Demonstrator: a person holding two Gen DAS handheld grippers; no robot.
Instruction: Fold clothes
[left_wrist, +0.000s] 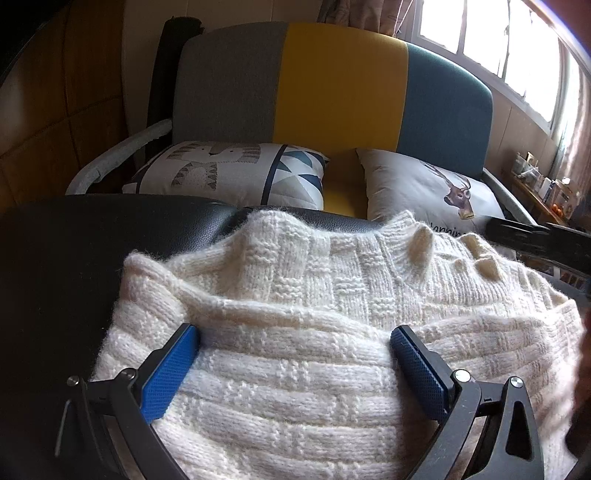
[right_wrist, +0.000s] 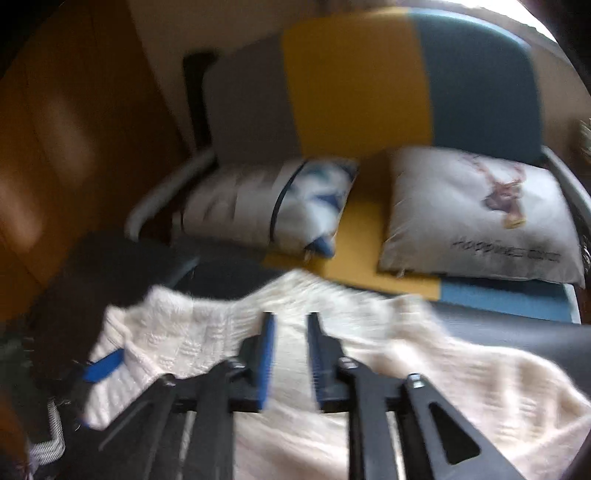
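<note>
A cream knitted sweater (left_wrist: 295, 273) lies rumpled on a black leather surface (left_wrist: 74, 258), its ribbed collar toward the far edge. My left gripper (left_wrist: 295, 330) is open wide, with both blue pads resting down on the knit and a folded ridge of it just ahead. The right wrist view is blurred. There my right gripper (right_wrist: 292, 319) hovers over the sweater (right_wrist: 424, 362) with a narrow gap between its blue pads and nothing in that gap. One blue pad (right_wrist: 103, 365) of the left gripper shows at the sweater's left edge.
Behind the leather surface stands a sofa (left_wrist: 340, 85) with a grey, yellow and teal back. Two printed cushions (left_wrist: 229, 173) (left_wrist: 424, 188) lie on its seat. A window (left_wrist: 498, 37) is at the upper right, above a cluttered shelf (left_wrist: 546, 192). Wood panelling (left_wrist: 55, 110) covers the left wall.
</note>
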